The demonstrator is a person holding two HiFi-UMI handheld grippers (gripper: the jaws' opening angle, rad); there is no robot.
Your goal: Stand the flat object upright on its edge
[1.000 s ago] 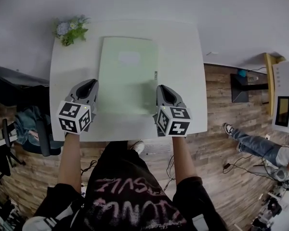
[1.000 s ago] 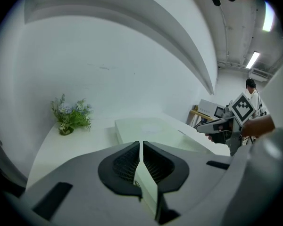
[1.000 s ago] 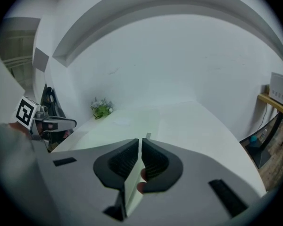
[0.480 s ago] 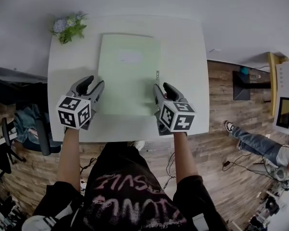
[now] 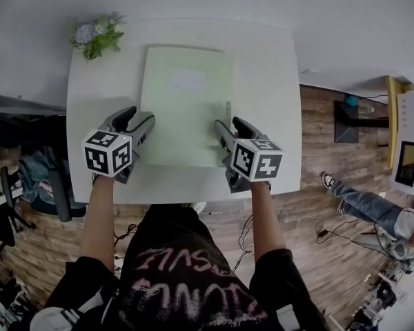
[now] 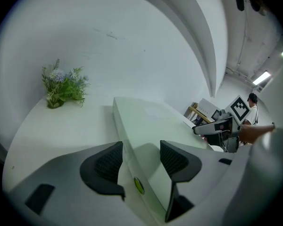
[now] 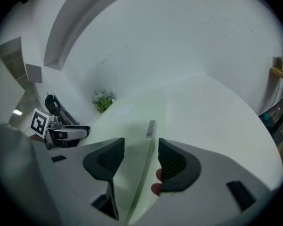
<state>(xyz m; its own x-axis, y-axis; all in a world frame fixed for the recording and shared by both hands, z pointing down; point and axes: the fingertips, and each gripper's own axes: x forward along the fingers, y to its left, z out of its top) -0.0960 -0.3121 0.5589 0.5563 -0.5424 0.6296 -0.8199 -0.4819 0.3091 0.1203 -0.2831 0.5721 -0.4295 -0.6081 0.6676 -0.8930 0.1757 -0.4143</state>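
Note:
A pale green flat object [image 5: 186, 105] lies face down on the white table [image 5: 262, 67], its long sides running away from me. My left gripper [image 5: 136, 121] stands at its left edge near the front. In the left gripper view, that edge [image 6: 151, 126] runs between the opening jaws of the left gripper [image 6: 140, 149], and the pads stand off it. My right gripper [image 5: 231, 126] is at the object's right edge. In the right gripper view, that edge [image 7: 132, 121] likewise passes between the opening jaws of the right gripper [image 7: 139, 149], untouched.
A small bunch of flowers [image 5: 96, 36] sits at the table's far left corner. A grey tag [image 5: 228, 107] marks the object's right edge. Past the table's right side is wood floor with a person's legs [image 5: 362, 205]; a dark chair [image 5: 27, 178] stands to the left.
Both grippers' jaws have gone from shut to wide apart. Both hands have drawn back slightly toward the table's front edge. The green object still lies flat.

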